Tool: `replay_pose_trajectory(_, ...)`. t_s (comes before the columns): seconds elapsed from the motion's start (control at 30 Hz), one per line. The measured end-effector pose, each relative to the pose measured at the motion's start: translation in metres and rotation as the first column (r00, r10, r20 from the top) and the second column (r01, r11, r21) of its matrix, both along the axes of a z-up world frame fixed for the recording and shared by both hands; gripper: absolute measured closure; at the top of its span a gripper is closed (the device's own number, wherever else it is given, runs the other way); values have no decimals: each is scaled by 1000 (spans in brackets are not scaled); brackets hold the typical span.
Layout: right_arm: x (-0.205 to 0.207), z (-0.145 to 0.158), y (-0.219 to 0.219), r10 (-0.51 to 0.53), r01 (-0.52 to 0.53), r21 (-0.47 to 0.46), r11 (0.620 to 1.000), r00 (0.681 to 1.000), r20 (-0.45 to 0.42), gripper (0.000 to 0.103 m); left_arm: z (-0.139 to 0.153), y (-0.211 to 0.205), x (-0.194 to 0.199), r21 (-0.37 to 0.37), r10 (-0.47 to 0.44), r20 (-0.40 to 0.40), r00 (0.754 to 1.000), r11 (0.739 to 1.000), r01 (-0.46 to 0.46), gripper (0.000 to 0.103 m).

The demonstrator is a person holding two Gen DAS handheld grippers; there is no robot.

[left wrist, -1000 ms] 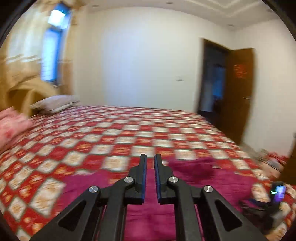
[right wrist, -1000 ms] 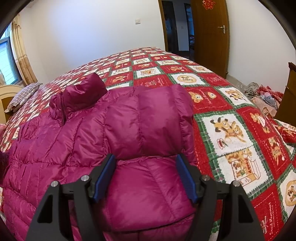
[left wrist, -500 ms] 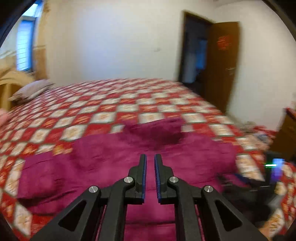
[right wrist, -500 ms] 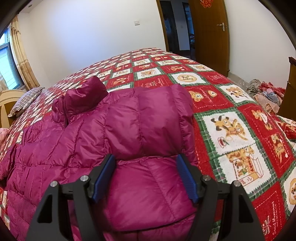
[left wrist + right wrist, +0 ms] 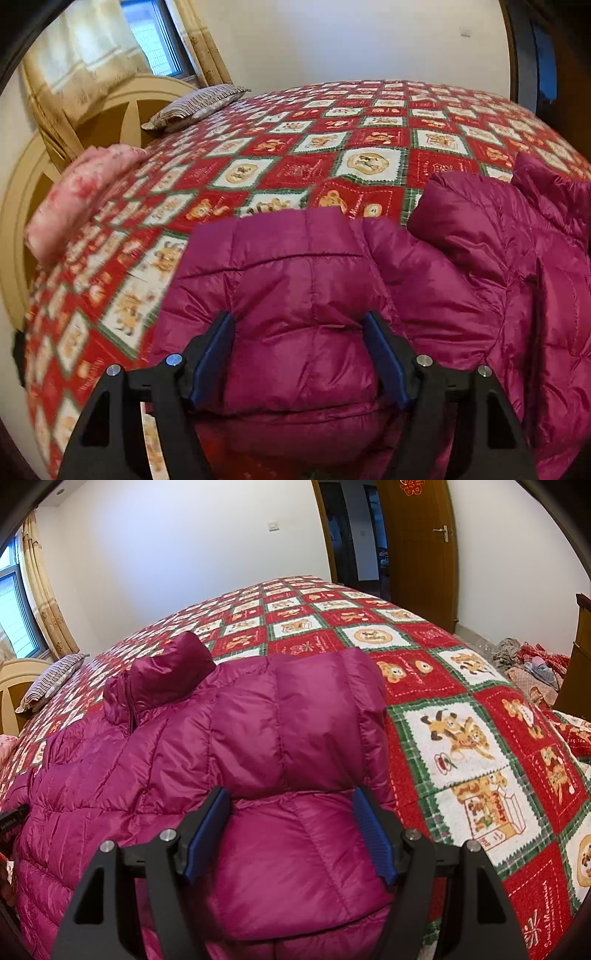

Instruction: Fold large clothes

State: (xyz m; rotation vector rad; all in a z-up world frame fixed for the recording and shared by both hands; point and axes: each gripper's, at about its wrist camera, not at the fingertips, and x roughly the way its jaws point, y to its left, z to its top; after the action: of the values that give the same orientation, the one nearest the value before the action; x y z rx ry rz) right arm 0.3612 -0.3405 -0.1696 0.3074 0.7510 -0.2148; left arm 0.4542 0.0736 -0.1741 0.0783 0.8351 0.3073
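A magenta puffy down jacket [image 5: 177,746] lies spread on the bed, collar [image 5: 162,668] toward the far side. In the left wrist view its left sleeve [image 5: 295,266] is folded up on the quilt. My left gripper [image 5: 297,321] points down at it. Its jaws are opening and straddle the sleeve's near end, and the blue pads [image 5: 210,354] do not visibly squeeze it. In the right wrist view my right gripper [image 5: 291,794] stands wide around the right sleeve [image 5: 303,849]. The fabric fills the gap between the pads.
The bed carries a red, white and green patchwork quilt [image 5: 461,738]. A striped pillow [image 5: 195,107] and a pink folded blanket [image 5: 77,195] lie by the wooden headboard [image 5: 122,110]. A clothes pile [image 5: 532,664] lies on the floor near the brown door [image 5: 417,550].
My left gripper swung down from looking across the room onto the jacket's left sleeve, and its jaws went from shut to wide apart. The right gripper stayed put.
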Motion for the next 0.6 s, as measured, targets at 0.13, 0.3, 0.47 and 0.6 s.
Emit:
replay_pose_trajectory(0.13,0,0,0,7,-7,-3,1000,1000,2,30,12,9,-11,-129,-32,76,997,991,42,84)
replay_pose_trajectory(0.3,0,0,0,7,-7,0,1000,1000,4,30,52,14,-26,-266,-68,264,962,954,140,90)
replay_pose_trajectory(0.47,-1,0,-1,7,-7,6,1000,1000,8,30,97,-31,-40,-289,-201,385,901,900,325,90)
replay_pose_trajectory(0.6,-2,0,-1,8,-8,13,1000,1000,12,30,125,-92,-63,-269,-379,462,802,802,534,90)
